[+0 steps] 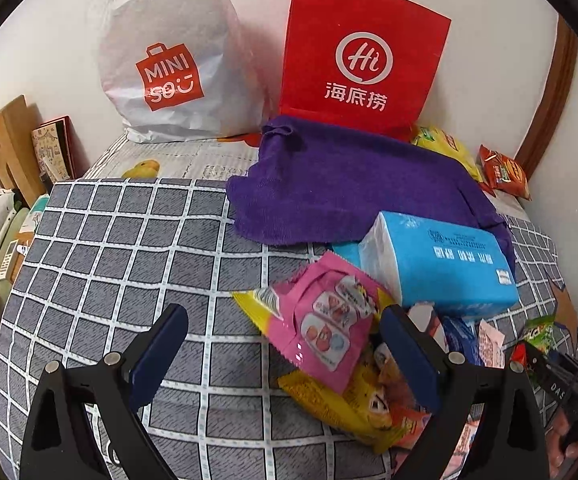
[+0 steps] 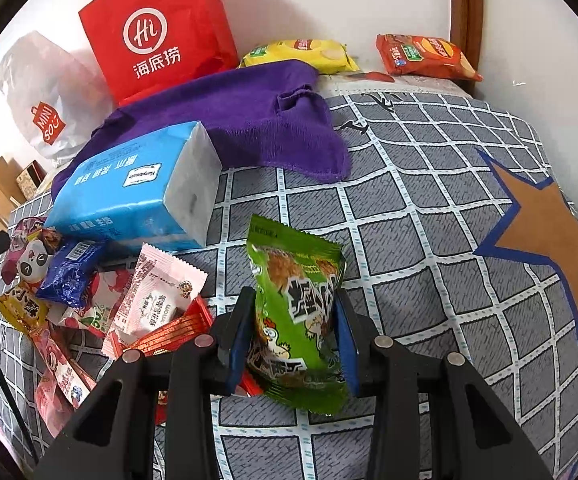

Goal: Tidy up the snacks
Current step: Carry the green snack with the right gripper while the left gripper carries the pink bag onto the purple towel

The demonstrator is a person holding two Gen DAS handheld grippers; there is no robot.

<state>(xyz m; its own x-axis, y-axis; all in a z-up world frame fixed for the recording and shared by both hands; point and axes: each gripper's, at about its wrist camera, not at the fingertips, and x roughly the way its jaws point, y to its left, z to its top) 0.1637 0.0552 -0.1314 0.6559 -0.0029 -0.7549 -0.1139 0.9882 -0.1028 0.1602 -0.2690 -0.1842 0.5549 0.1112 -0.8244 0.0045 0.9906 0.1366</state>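
A green snack packet is clamped upright between the fingers of the right gripper, above the checked bed cover. The left gripper is held spread wide over a pink packet lying on a yellow one, beside the blue tissue pack

Open grey checked bedspread lies bare on the left. A blue plastic tissue pack, a crumpled purple cloth and a heap of small snack packets crowd the middle; a red paper bag and a white plastic bag block the wall behind.
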